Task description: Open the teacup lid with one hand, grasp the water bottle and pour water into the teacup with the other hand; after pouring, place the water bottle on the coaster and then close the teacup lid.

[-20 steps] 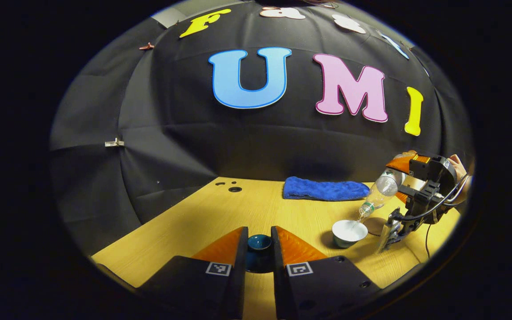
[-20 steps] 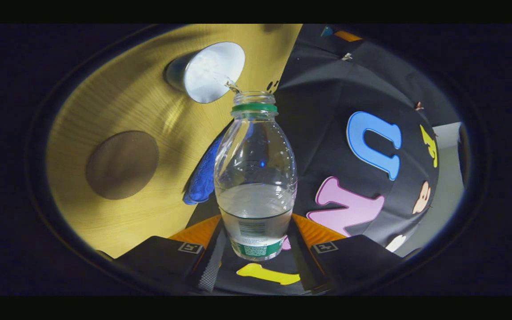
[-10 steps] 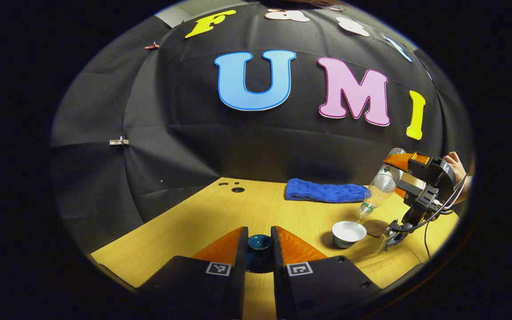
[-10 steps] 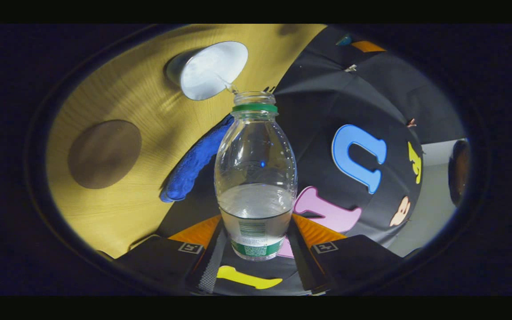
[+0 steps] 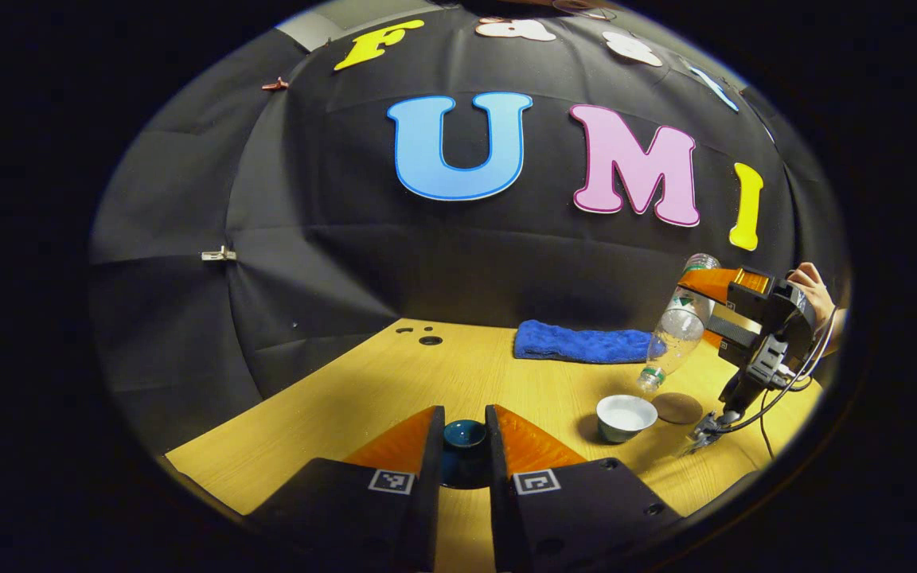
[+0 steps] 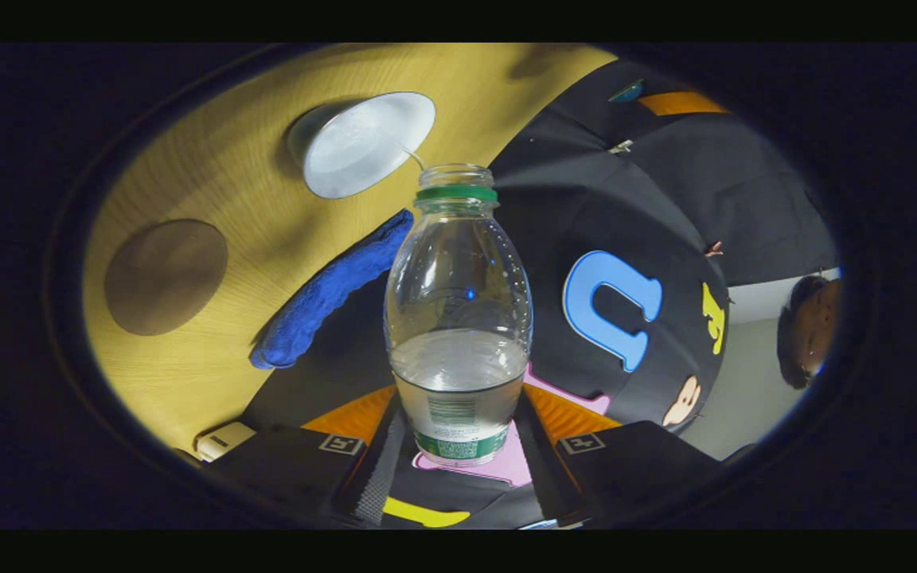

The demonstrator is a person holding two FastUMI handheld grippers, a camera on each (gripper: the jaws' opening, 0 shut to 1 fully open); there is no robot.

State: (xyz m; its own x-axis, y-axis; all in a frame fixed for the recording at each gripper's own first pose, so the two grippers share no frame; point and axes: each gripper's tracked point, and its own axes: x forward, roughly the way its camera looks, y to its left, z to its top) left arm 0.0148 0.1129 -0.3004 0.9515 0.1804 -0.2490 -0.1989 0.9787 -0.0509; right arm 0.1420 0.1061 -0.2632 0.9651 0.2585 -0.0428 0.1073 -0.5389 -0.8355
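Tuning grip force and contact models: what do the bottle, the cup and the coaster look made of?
Water bottle: clear thin plastic, glossy; the wall shows through it, and it has a green neck ring.
Teacup: probably glazed ceramic; smooth white inside, greyish outside, with a sheen.
Coaster: flat brown disc, matte; cork, wood or leather, cannot tell.
Table: light wood-grain surface, possibly laminate.

In the left gripper view, the teacup [image 5: 626, 416] stands on the table [image 5: 363, 390] toward its right edge, with the coaster [image 5: 677, 408] just beside it on the right. The towel [image 5: 582, 344] lies along the table's far edge, behind both. The water bottle [image 5: 675, 334] hangs tilted above the coaster.
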